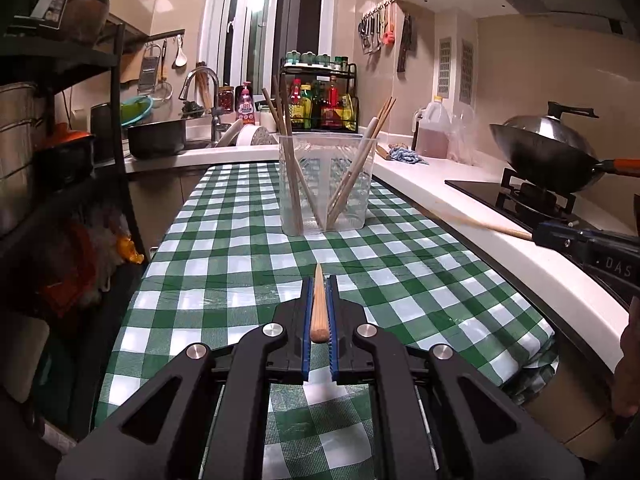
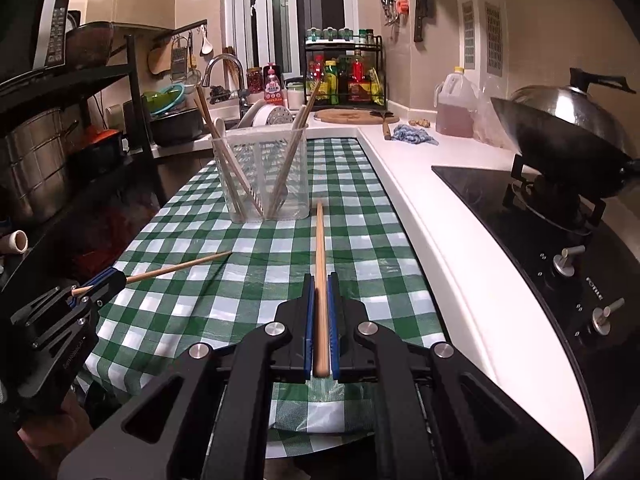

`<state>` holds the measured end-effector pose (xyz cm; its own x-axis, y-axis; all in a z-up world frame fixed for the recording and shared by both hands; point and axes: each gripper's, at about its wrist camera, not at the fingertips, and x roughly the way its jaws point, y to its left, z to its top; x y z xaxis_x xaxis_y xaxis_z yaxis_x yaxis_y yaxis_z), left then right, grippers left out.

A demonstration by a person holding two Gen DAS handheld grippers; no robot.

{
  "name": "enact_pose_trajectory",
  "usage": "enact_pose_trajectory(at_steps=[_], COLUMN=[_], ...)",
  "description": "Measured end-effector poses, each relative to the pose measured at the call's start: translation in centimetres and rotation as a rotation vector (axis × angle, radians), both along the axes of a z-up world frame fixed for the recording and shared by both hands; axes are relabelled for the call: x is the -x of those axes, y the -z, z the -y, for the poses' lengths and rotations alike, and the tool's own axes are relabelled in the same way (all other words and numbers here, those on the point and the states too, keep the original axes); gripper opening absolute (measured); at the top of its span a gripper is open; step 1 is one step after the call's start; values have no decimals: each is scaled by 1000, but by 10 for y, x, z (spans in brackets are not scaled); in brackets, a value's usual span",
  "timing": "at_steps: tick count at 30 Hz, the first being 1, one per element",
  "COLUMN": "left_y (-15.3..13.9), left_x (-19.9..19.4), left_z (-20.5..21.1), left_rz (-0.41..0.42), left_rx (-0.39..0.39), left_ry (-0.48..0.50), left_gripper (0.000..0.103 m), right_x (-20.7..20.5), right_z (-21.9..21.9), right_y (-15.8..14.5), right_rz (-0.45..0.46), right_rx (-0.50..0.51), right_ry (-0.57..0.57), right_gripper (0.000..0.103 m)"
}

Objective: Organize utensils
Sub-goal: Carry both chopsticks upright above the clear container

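Because each chopstick must enter the clear holder [image 1: 326, 184] at centre frame tip first, the left gripper [image 1: 319, 300] and the right gripper [image 2: 320, 304] each clamp one lengthwise, fingers closed onto the wood. Chopsticks and a spoon already lean across the holder's opening and may obstruct entry; the countertop [image 2: 420, 200] borders the checked tablecloth [image 1: 240, 240] at right.
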<state>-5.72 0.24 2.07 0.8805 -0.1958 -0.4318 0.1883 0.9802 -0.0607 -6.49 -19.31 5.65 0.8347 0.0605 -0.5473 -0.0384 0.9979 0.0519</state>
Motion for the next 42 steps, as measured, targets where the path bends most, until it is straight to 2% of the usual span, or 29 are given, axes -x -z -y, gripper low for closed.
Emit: enact_pose_trajectory(at_steps=[8, 15, 20, 25, 30, 35, 42], left_y=[-12, -49, -74, -99, -134, -173, -225], left_x=[-2, -20, -43, -75, -108, -134, -170], left_z=[-2, -10, -16, -21, -23, -24, -24], left_rz=[31, 48, 35, -22, -64, -65, 0], left_rx=[17, 56, 86, 123, 119, 107, 120], left_ry=[6, 24, 43, 83, 100, 109, 107], left_gripper=[6, 6, 6, 6, 6, 6, 6], right_x=[1, -15, -37, -70, -104, -133, -173], right_z=[-4, -8, -11, -16, -15, -14, -17], right_y=[-23, -51, -73, -91, -108, -134, -191], right_rz=[66, 92, 84, 36, -19, -25, 74], right_rx=[17, 12, -6, -11, -43, -47, -55], right_ry=[-21, -57, -86, -153, -199, -217, -226], right_gripper=[6, 6, 6, 6, 7, 7, 6])
